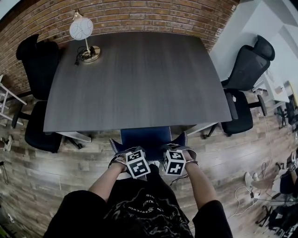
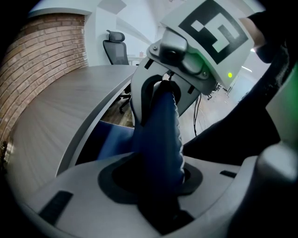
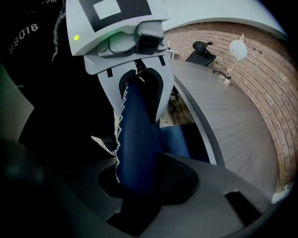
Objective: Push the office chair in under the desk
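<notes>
Chair back [image 1: 150, 137] top edge: we grip it w/ both. L gripper [image 1: 122, 153] jaws part-closed, clamped on blue padding; R gripper [image 1: 182, 151] same. Rest of chair hidden under desk [image 1: 135, 79].

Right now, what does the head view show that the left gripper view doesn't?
Head view only: the black chair left of the desk. Left gripper view only: the left gripper, jaws clamped on the back of the blue chair, and a green light on the right gripper. Both: desk, brick wall, blue chair, the other black chair.
</notes>
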`<state>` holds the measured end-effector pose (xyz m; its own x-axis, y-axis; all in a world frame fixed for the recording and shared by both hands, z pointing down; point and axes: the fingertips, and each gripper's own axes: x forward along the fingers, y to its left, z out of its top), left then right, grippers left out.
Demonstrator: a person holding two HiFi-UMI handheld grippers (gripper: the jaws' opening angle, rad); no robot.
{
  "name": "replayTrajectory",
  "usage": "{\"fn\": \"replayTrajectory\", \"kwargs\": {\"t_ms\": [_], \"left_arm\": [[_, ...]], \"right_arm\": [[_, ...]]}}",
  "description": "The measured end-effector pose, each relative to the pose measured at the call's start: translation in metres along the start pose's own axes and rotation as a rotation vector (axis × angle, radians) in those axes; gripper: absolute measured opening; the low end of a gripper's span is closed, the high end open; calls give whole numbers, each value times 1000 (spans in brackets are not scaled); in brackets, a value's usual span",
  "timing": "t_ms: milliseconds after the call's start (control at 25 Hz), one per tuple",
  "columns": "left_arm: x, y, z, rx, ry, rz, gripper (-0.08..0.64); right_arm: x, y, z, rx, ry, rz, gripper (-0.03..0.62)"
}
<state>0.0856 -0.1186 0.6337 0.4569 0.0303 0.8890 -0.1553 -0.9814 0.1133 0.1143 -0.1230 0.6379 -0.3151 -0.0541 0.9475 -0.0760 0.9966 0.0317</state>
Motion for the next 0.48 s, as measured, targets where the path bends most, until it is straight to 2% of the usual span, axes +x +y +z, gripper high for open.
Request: {"fn": "replayTrajectory", "kwargs": {"t_ms": [480], "left_arm": [[2,19,6,-10,-3,-5,150]], "right_arm": [[1,-20,-1,-7,-1,1,112]]}}
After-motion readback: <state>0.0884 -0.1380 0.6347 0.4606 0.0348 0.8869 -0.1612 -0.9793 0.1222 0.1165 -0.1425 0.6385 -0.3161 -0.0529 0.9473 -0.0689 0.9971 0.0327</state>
